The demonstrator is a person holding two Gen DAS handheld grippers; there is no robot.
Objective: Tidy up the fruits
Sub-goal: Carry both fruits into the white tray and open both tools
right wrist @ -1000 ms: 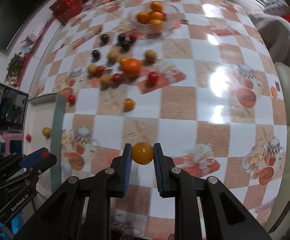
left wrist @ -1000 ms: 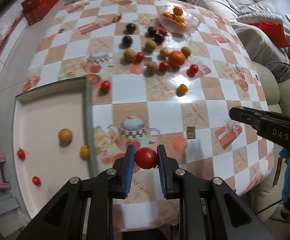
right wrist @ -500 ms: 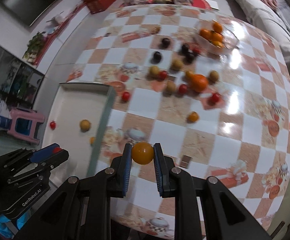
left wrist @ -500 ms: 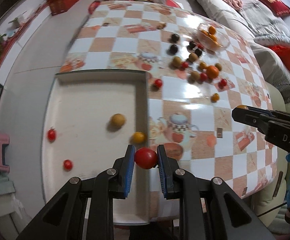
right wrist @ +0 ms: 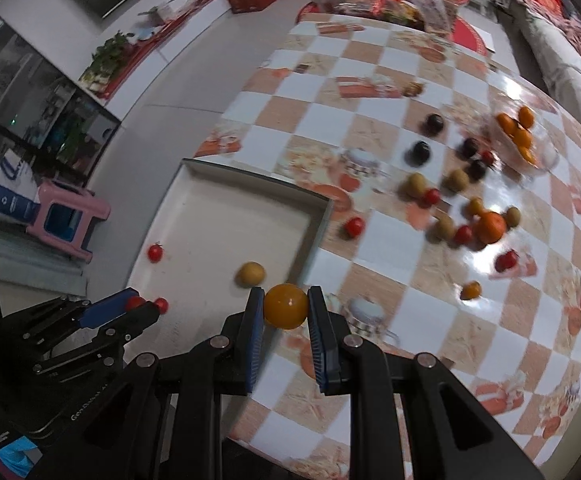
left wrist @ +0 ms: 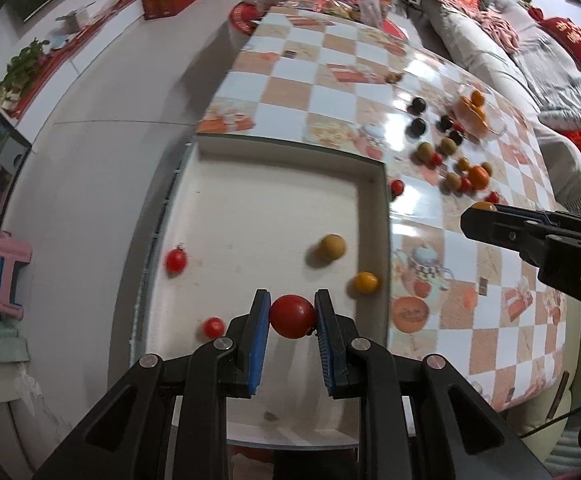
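**Both tools loaded at the tray**

While the left tool (left wrist: 292,316) hangs over the near part of the white tray (left wrist: 258,152), its blue pads pinch a red tomato (left wrist: 292,317), one pad on each side. Below and around it four fruits lie in the tray: two small red ones (left wrist: 176,261) (left wrist: 214,327) on the left, a tan one (left wrist: 332,246) and a small orange one (left wrist: 365,283) close to the right wall.

Right tool (right wrist: 286,306): closed on a yellow-orange fruit (right wrist: 286,306), gripped at both sides. It sits above the tray's right edge, where tray meets checkered worktop (right wrist: 410,288). In this view the left tool (right wrist: 138,305) shows at lower left, red fruit between its tips.

Loose fruit is scattered farther out on the worktop: dark ones (right wrist: 434,123), tan, red, a larger orange (right wrist: 491,227). One red fruit (right wrist: 355,225) lies just outside the tray's far right corner. A glass bowl (right wrist: 546,152) of oranges stands beyond the scatter.
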